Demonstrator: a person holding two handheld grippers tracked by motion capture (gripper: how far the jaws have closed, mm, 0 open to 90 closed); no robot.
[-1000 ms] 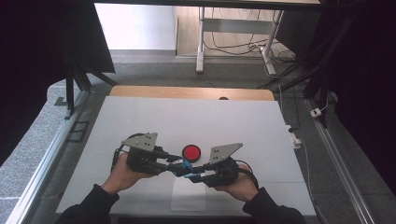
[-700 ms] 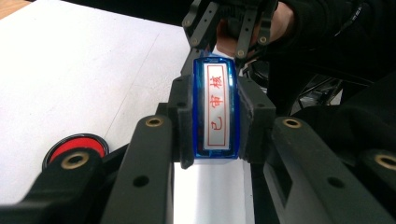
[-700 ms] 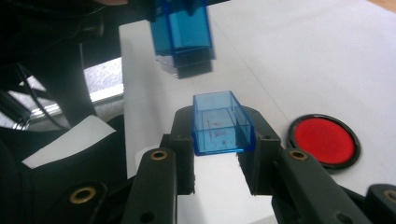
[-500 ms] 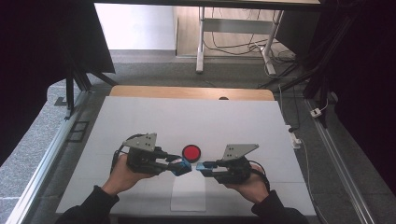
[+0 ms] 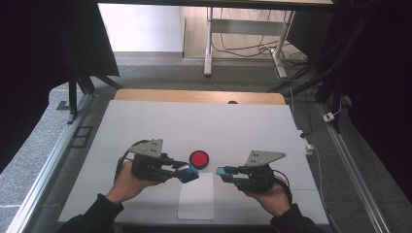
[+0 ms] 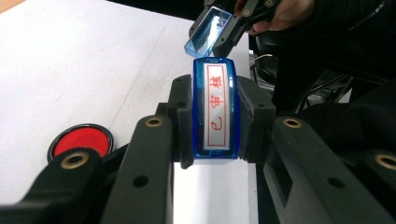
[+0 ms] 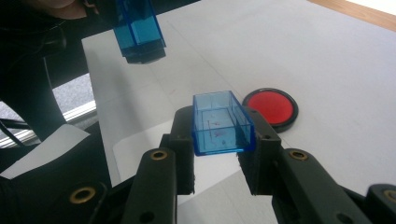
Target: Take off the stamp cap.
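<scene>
A round red ink pad [image 5: 199, 158] is seen on the white table [image 5: 243, 126], with 1 sheet of paper [image 5: 196, 201] laid flat just in front of it.

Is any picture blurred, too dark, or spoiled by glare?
High view: evenly lit white table, dark surroundings. Left gripper view: stamp lettering sharp, nearest black parts soft, bright glare on the cap. Right gripper view: cap sharp, far stamp slightly soft.
</scene>
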